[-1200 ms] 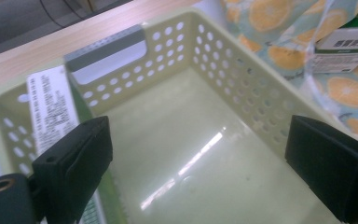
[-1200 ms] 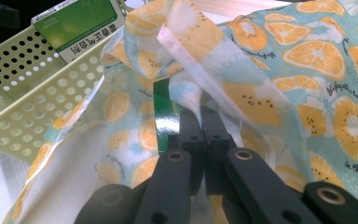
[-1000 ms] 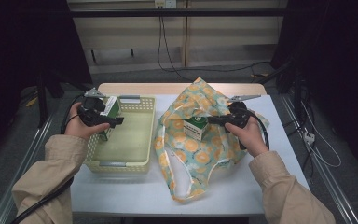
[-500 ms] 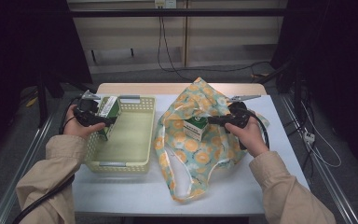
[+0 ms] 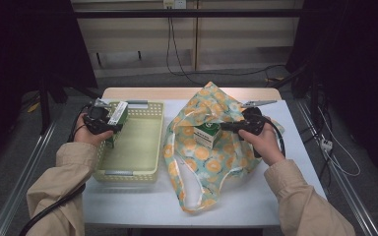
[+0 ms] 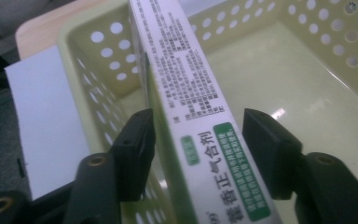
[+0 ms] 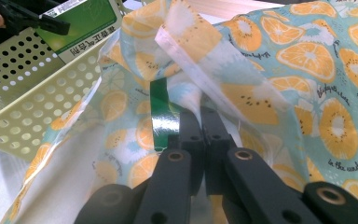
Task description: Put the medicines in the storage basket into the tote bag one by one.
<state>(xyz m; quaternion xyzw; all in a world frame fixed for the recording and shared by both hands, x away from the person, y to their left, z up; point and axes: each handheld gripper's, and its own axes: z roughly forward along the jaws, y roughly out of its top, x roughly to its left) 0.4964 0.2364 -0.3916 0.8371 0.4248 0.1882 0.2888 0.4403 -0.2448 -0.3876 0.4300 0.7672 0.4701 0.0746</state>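
Observation:
A green-and-white box (image 5: 116, 116) stands tilted at the left wall of the pale yellow basket (image 5: 128, 173). My left gripper (image 5: 111, 129) straddles it. In the left gripper view the box (image 6: 191, 93) lies between the jaws of the left gripper (image 6: 196, 116), which have just been closing. A thin gap still shows at the right pad (image 6: 270, 149). My right gripper (image 5: 225, 127) is shut on the rim of the orange-print fabric bag (image 5: 211, 162). The right gripper (image 7: 200, 123) pinches the bag's cloth (image 7: 307, 70). A second green box (image 5: 207, 135) sits inside the bag.
The basket (image 6: 98, 70) has perforated walls and a bare floor. The bag's handle loop (image 5: 192, 196) trails toward the table's front edge. The white tabletop (image 5: 295, 147) runs right of the bag. Cables hang behind the table.
My left hand has sunk a little with the box toward the basket's left wall, and its jaws look narrower. The right hand and the bag have not moved.

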